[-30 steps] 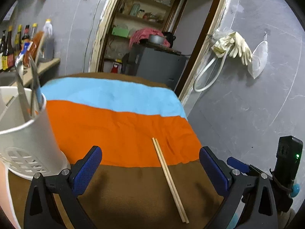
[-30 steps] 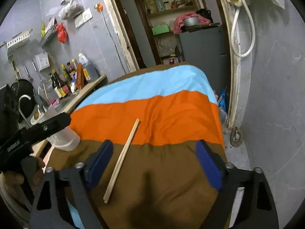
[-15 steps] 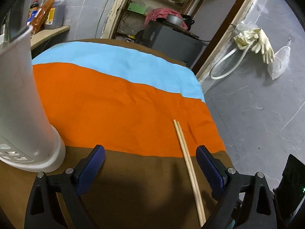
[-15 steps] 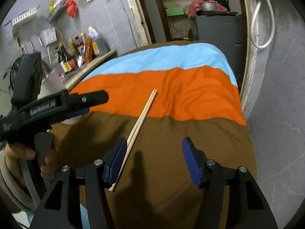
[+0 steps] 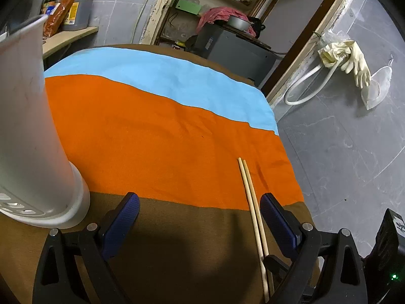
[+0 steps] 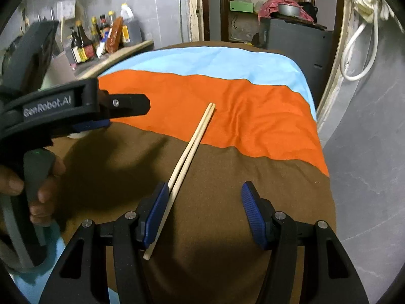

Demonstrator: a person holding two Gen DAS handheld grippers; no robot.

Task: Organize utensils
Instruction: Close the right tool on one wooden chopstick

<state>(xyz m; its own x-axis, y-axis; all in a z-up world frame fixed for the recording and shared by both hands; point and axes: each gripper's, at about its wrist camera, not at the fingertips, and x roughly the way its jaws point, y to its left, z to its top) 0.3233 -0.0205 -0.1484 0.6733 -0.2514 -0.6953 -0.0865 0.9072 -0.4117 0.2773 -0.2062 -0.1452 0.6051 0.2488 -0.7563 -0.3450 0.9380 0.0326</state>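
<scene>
Right now the right gripper (image 6: 203,211) stands half-open and holds nothing, with the chopsticks (image 6: 193,149) flat on the striped cloth (image 6: 253,116) against its left pad, so closing off-centre may grip one stick or roll both aside.

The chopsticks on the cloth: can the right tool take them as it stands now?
Probably yes. The chopsticks lie flat on the cloth, their near end beside the left pad of the open right tool; nothing covers them.
</scene>
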